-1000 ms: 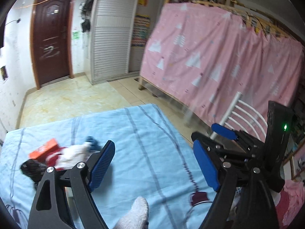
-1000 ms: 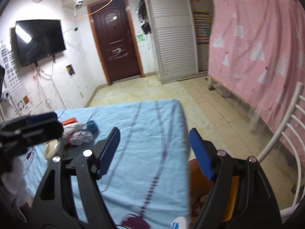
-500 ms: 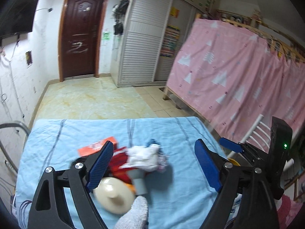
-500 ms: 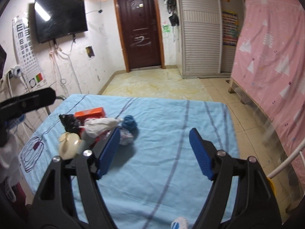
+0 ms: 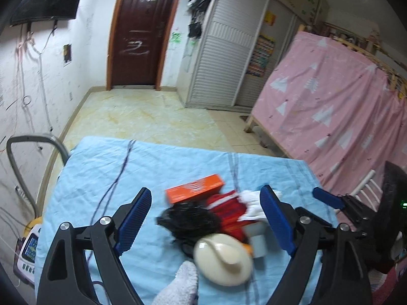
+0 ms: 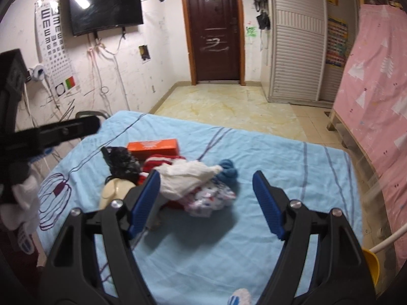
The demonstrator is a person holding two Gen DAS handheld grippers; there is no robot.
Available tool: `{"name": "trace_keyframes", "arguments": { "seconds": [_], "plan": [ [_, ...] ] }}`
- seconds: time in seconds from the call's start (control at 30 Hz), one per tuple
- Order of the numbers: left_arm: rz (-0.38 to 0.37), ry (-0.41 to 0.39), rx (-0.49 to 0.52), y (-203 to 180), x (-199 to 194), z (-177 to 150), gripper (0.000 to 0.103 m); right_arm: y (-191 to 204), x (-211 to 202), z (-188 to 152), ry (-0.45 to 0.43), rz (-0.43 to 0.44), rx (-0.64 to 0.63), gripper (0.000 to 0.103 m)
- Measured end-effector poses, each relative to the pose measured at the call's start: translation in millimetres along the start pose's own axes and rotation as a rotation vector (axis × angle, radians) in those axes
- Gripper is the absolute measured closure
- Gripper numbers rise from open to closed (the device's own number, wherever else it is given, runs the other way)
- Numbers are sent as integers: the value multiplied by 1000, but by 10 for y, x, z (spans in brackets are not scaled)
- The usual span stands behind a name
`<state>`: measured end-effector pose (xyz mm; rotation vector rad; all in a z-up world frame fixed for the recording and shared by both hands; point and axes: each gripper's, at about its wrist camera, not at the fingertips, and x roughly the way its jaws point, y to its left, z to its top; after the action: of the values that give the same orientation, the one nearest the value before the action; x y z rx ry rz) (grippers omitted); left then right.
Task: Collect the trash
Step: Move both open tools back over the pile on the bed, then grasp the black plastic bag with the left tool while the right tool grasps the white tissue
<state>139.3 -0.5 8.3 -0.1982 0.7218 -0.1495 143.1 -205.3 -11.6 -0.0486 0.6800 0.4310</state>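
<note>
A heap of trash lies on the light blue tablecloth (image 5: 157,167): an orange box (image 5: 194,187), a black crumpled bag (image 5: 189,219), a red and white wrapper (image 5: 229,211), a cream shell-shaped piece (image 5: 223,259), a white plastic bag (image 6: 188,176), a blue wad (image 6: 229,169) and a printed wrapper (image 6: 211,199). My left gripper (image 5: 203,221) is open and empty, hovering just above the heap with the black bag between its fingers. My right gripper (image 6: 206,203) is open and empty, right of the heap and short of it; it also shows in the left wrist view (image 5: 328,200).
A pink curtained bunk (image 5: 338,106) stands to the right, with a white chair frame (image 5: 366,190) and a yellow bin (image 6: 370,264) beside the table. A grey metal frame (image 5: 17,152) stands at the table's left edge. A tiled floor leads to a brown door (image 6: 215,28).
Both grippers have swung left from the table's right side toward the heap, which now sits in front of them. Both stay open.
</note>
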Motion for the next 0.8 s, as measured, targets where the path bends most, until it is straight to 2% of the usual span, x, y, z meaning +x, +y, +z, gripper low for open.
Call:
{"name": "trace_keyframes", "arguments": {
  "seconds": [0.2,0.27,0.37,0.47,0.57,0.63,0.73,0.8],
  "plan": [
    [50,81,-36,233,286,-87,25,126,157,39,22,9,-28,30],
    [41,115,-51,266,402,-114,25,136,199,43,29,7,-29,25],
    [18,157,-71,301,554,-180,25,152,245,38,39,4,-31,25],
    [-44,185,-94,297,651,-218,28,138,262,38,45,7,-34,25],
    [-85,188,-97,274,674,-222,50,165,284,55,47,12,-43,25],
    [-117,187,-98,267,684,-217,80,195,311,63,50,17,-50,25],
    [-152,163,-112,279,643,-221,95,231,364,63,58,22,-57,23],
    [-160,127,-125,286,573,-194,97,243,390,62,63,23,-59,23]
  ]
}}
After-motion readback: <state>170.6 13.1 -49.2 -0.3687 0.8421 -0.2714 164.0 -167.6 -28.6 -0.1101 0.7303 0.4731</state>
